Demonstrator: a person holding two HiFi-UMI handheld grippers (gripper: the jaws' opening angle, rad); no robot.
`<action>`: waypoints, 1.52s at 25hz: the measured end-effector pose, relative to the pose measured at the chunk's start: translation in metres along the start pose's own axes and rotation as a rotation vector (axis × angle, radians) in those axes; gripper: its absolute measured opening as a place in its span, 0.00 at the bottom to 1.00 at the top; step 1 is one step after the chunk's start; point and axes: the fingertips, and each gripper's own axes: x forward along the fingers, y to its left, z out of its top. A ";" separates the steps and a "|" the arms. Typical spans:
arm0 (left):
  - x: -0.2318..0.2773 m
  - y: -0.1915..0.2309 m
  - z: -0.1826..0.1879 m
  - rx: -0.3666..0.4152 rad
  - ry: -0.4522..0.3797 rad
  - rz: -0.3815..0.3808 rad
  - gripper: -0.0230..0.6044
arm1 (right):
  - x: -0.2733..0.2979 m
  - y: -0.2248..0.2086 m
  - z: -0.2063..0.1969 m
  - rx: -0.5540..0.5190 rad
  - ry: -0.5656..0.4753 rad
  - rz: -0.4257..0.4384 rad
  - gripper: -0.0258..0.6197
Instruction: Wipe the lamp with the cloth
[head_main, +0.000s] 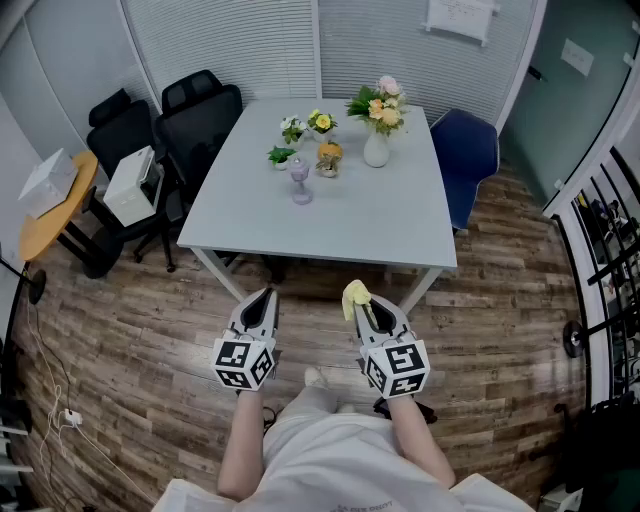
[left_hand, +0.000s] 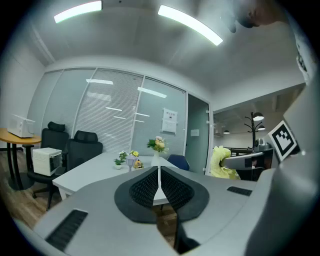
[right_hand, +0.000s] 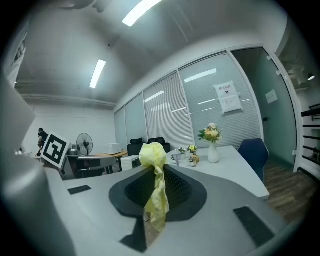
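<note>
1. Wood-plank flooring and slatted blinds frame an office meeting room, where a white rectangular table stands ahead of a person holding two grippers.
2. On the far part of the table, a white, narrow-necked vase holds a bunch of peach, pink and yellow flowers. Beside it, three small pots carry green sprigs and little blooms.
3. The lamp, a small pale-lilac piece with a goblet-like stem and foot, stands upright on the table just in front of the pots, untouched and well apart from both grippers.
4. The right gripper pinches the cloth, a soft, crumpled yellow rag. In the right gripper view it bunches above the ribbed black pads and hangs in a twisted tail below them.
5. The left gripper has its jaws pressed together with nothing between them, its ribbed pads meeting in a thin seam.
6. Both grippers are held short of the table's near edge, over the floor, each with a black-and-white marker cube at its rear.
7. Two black office chairs sit at the table's left and a blue chair at its right, partly hidden by the tabletop.
8. A round wooden side table at the left edge carries a white box; what it is cannot be made out. A small orange object near the vase is too small to identify.
</note>
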 end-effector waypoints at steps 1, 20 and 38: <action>-0.001 -0.001 -0.001 0.002 0.003 -0.003 0.04 | 0.000 0.001 -0.001 0.000 0.002 0.002 0.12; -0.019 -0.004 -0.026 -0.058 0.080 -0.095 0.47 | -0.004 0.028 -0.006 0.098 -0.009 0.098 0.12; 0.061 0.080 -0.049 -0.034 0.186 -0.078 0.53 | 0.110 0.002 -0.013 0.132 0.027 0.093 0.12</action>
